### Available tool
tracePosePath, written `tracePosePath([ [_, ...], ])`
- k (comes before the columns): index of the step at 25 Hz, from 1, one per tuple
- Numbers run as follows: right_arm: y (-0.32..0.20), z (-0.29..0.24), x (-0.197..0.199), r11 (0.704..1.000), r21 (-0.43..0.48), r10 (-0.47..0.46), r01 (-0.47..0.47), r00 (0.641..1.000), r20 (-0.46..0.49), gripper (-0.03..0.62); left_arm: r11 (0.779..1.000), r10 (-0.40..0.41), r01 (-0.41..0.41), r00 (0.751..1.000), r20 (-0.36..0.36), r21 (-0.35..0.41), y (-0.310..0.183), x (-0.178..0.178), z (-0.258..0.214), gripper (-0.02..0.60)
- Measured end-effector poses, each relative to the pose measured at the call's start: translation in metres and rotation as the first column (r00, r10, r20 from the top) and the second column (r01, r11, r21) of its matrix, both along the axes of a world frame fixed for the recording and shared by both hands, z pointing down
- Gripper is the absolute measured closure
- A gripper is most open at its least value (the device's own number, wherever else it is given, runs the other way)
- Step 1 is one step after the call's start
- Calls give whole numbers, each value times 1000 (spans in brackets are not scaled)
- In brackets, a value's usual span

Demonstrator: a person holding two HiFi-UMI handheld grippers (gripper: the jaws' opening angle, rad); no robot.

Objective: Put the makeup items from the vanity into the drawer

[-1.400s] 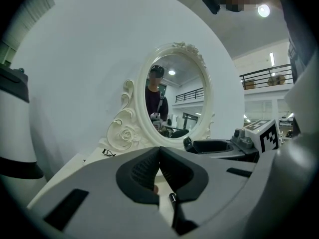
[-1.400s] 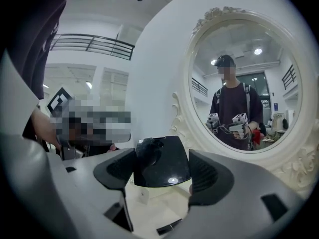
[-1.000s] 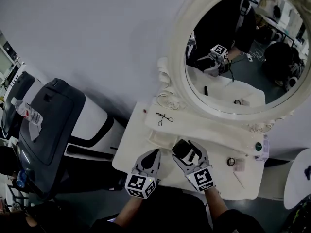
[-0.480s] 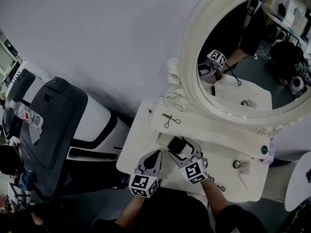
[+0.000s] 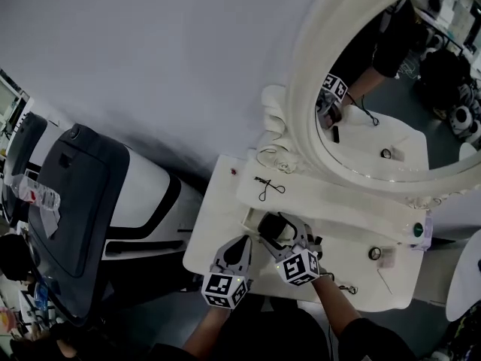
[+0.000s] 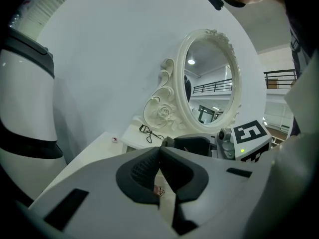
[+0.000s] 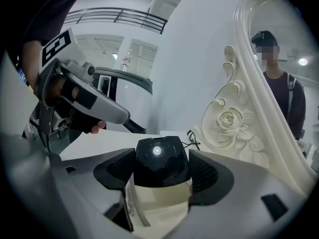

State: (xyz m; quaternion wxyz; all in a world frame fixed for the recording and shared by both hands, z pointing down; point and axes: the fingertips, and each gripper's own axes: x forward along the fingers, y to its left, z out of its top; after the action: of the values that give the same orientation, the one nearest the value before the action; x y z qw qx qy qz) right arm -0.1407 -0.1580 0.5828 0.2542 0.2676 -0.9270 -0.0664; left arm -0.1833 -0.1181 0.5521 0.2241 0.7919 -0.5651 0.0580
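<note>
My right gripper (image 5: 272,229) is shut on a black faceted makeup jar (image 7: 160,159), held just over the small open drawer (image 5: 249,218) in the white vanity (image 5: 218,224). The right gripper view shows the right gripper (image 7: 162,172) with a pad on each side of the jar and the drawer's cream wall (image 7: 159,205) below. My left gripper (image 5: 241,244) hangs beside it at the vanity's front edge. In its own view the left gripper (image 6: 160,159) is shut with nothing in it. A black eyelash curler (image 5: 268,188) lies on the raised shelf behind the drawer.
An oval mirror (image 5: 391,89) in an ornate white frame stands at the back of the vanity. A small round item (image 5: 375,253), a green-topped item (image 5: 418,230) and a thin stick (image 5: 383,280) lie at the right end. A dark chair (image 5: 83,216) stands to the left.
My right gripper has carried the black jar left, closer over the open drawer. The left gripper has stayed shut in about the same place. The head view has shifted.
</note>
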Motion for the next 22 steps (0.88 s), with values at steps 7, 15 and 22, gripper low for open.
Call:
tracePosePath([
  [7, -7, 10, -5, 1000, 17, -1, 1, 1000, -28, 240, 1000, -4, 3, 1000, -11, -25, -4, -9, 12, 566],
  [15, -13, 16, -8, 1000, 21, -1, 2, 999, -46, 240, 999, 7, -8, 1000, -21, -42, -6, -8, 20, 566],
  [22, -14, 18, -11, 1000, 1, -13, 13, 999, -50, 240, 999, 4, -5, 1000, -20, -48, -7, -13, 22, 566],
])
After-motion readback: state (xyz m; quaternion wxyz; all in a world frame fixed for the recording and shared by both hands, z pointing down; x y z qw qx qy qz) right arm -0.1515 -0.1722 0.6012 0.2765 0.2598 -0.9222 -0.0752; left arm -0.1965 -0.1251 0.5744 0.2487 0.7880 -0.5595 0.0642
